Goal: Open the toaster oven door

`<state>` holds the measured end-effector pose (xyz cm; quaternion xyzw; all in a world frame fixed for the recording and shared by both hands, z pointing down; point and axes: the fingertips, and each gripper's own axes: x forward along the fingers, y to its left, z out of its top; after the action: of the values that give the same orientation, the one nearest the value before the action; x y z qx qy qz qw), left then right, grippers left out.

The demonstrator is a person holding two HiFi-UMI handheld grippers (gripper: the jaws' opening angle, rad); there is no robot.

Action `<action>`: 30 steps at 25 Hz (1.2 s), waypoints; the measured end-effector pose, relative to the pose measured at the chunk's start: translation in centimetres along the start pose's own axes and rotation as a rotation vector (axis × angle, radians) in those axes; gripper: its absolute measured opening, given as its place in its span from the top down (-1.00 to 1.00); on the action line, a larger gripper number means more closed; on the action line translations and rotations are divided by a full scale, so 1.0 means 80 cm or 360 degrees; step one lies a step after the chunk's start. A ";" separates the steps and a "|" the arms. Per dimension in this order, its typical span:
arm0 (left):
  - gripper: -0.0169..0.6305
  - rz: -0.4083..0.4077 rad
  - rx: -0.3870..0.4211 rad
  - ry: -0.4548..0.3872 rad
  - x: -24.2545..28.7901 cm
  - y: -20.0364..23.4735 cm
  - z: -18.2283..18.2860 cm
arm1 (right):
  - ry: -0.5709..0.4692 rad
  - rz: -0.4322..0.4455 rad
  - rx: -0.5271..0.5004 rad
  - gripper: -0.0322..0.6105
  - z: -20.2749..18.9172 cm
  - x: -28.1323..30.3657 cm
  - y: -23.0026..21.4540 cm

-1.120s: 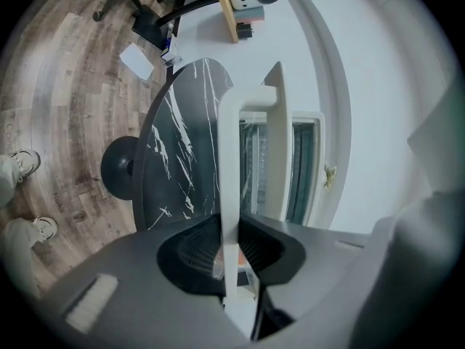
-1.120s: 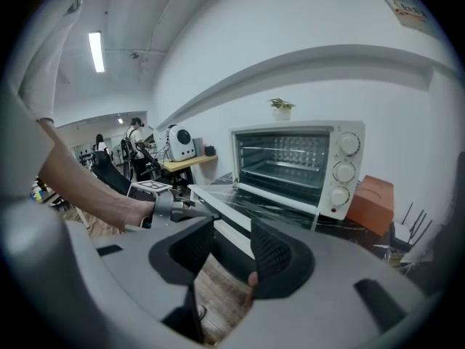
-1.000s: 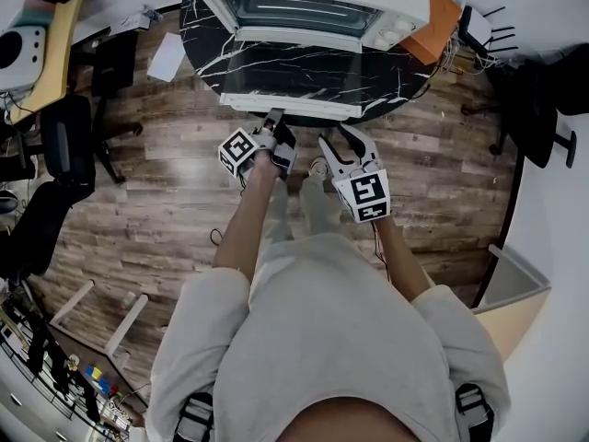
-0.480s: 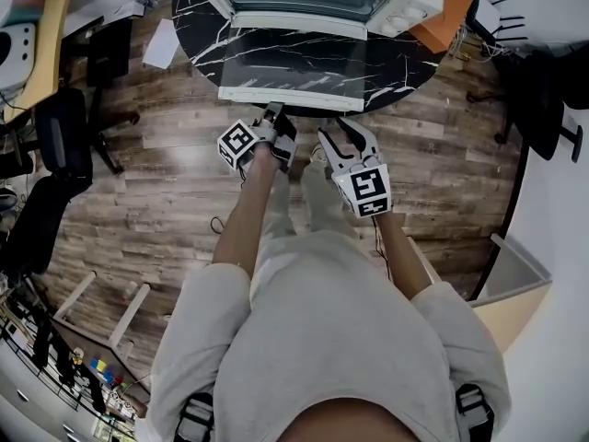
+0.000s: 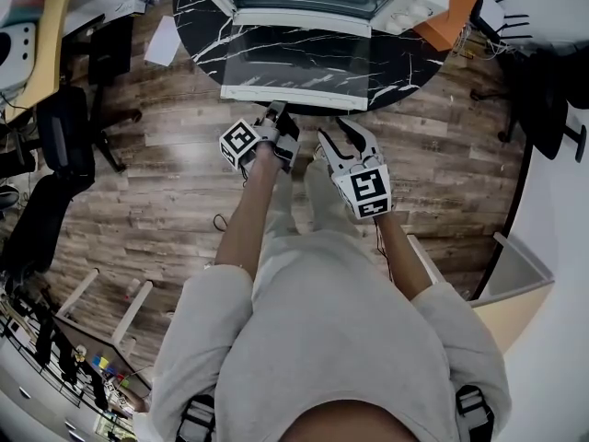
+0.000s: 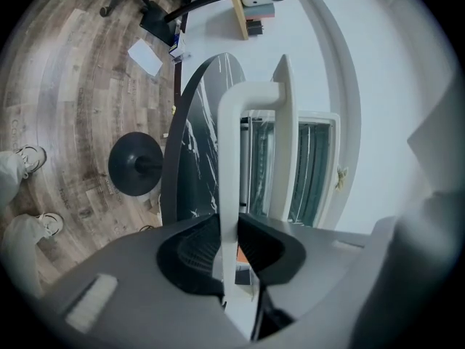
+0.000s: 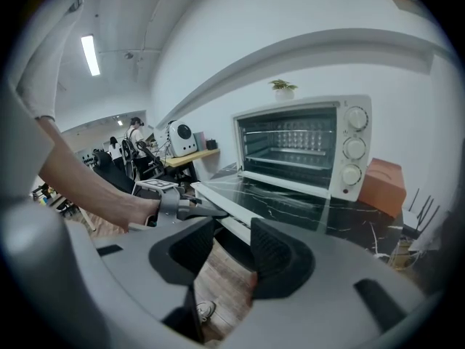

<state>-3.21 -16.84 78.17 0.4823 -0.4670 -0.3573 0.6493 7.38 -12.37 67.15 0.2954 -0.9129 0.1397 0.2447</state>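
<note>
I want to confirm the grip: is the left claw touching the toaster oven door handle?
Touching. The left gripper view shows the white door handle pinched in the left claw, with the pads pressing on both sides and no gap.

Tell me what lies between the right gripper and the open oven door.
Nothing: in the head view only wood floor shows between the right gripper and the oven door.
</note>
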 end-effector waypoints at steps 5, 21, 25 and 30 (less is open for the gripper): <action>0.70 -0.0002 0.0001 0.0022 -0.008 0.005 -0.001 | 0.0002 0.0005 -0.0003 0.39 0.000 0.002 0.002; 0.91 0.0059 0.0028 0.0000 -0.054 0.028 -0.001 | 0.0001 0.0030 -0.0021 0.39 -0.001 0.004 0.014; 0.92 0.0045 0.0130 0.0030 -0.063 0.020 -0.003 | 0.0013 0.0033 -0.0028 0.39 -0.004 0.004 0.016; 0.92 0.0070 0.0501 0.0170 -0.070 -0.005 -0.003 | -0.0009 0.0035 -0.0041 0.39 0.003 0.003 0.017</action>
<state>-4.69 -11.74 76.31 0.5859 -0.4925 -0.2393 0.5974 6.28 -11.56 66.92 0.2827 -0.9184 0.1299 0.2444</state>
